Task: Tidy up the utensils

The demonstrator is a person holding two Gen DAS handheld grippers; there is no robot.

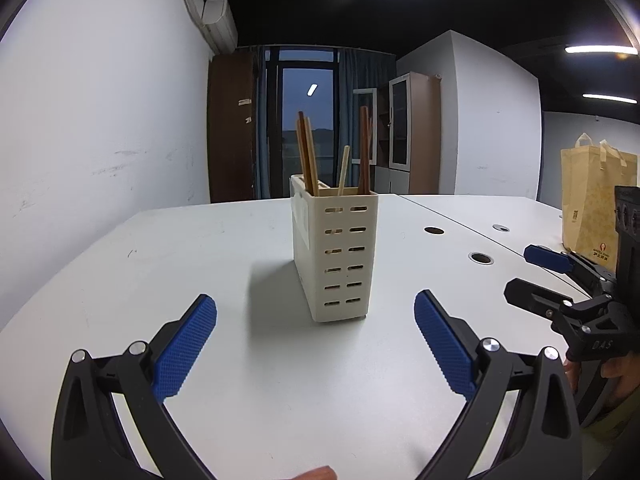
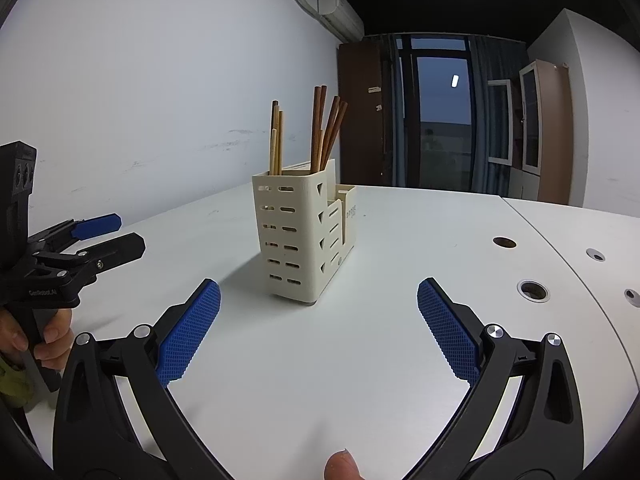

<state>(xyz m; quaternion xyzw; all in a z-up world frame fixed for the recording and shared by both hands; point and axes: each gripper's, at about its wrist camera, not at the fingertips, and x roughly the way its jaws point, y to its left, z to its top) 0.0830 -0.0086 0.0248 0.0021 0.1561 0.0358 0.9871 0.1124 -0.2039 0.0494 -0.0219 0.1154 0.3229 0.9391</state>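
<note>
Left claw (image 1: 316, 344) hovers low over the white counter (image 1: 248, 360), level, pads spread wide apart w/ nothing between, aimed at the cream utensil holder (image 1: 334, 256) just ahead. Right claw (image 2: 318, 330) sits on the holder's other side, same low level pose, also wide apart & empty. Holder stands upright mid-counter; brown chopsticks (image 2: 320, 128) lean in its tall compartments. Yellow tote bag (image 1: 592, 196) sits well apart from the holder, at the counter's far edge.

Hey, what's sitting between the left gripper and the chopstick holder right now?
Nothing: bare white table separates the open left gripper from the chopstick holder, seen in the left wrist view.
</note>
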